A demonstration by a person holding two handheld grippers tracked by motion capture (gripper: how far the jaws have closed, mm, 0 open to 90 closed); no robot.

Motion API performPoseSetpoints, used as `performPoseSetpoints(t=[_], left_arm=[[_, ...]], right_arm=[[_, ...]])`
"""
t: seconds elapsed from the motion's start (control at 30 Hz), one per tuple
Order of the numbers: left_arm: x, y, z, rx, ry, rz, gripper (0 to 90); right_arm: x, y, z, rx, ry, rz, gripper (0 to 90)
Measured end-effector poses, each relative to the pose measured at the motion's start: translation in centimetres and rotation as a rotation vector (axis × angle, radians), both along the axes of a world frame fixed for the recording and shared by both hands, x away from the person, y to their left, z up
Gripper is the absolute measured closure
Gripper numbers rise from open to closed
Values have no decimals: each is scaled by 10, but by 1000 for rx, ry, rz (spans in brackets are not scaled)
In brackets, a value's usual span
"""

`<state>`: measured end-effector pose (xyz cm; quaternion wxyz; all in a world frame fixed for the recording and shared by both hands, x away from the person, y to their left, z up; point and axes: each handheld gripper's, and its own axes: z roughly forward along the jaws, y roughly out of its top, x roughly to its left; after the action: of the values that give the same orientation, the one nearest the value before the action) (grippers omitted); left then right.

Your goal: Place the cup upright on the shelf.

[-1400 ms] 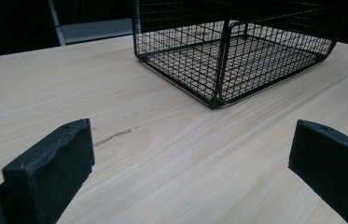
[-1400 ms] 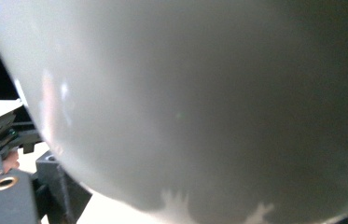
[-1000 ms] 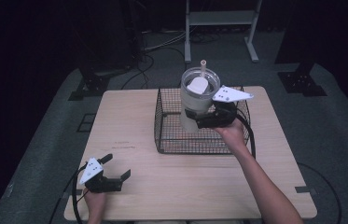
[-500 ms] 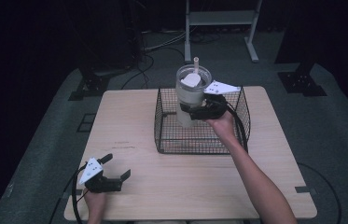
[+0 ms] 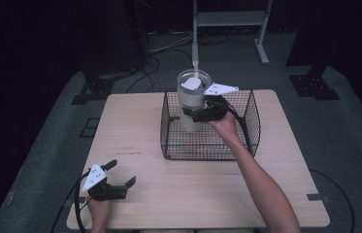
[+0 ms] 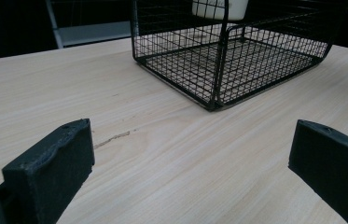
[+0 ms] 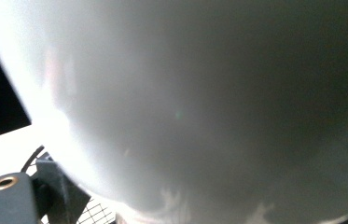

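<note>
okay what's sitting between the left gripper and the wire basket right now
Nothing: bare wooden table separates the left gripper from the wire basket, as the high view and left gripper view show.

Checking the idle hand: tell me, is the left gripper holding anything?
No, the left gripper rests open on the table, with bare wood between its jaws in its own view.

Dark room, grey carpet [image 5: 47, 145], metal stand [image 5: 229, 19] behind.

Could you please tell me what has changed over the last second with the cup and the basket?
The right hand-held gripper, shut on the cup, has carried it leftward and higher above the wire basket. Nothing was let go. The basket, the table and the open left hand-held gripper stayed put.
</note>
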<state>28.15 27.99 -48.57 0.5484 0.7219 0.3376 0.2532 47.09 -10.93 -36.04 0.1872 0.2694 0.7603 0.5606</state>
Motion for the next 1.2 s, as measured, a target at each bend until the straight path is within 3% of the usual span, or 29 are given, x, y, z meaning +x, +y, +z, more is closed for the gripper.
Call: performPoseSetpoints(t=[0.27, 0.33, 0.5, 0.93, 1.07, 1.2], left_arm=[[0, 1, 0, -5, 2, -2, 0], [0, 1, 0, -18, 4, -2, 0], [0, 2, 0, -17, 4, -4, 0], [0, 2, 0, -20, 0, -4, 0], [0, 2, 0, -24, 3, -4, 0], [0, 2, 0, -24, 2, -4, 0]], right_arm=[[16, 11, -13, -17, 51, 7, 92], [22, 14, -16, -15, 82, 14, 91], [27, 17, -21, -47, 72, 13, 92], [38, 26, -39, -79, 135, 14, 91], [41, 29, -44, -127, 156, 18, 91], [42, 30, -45, -134, 159, 21, 91]])
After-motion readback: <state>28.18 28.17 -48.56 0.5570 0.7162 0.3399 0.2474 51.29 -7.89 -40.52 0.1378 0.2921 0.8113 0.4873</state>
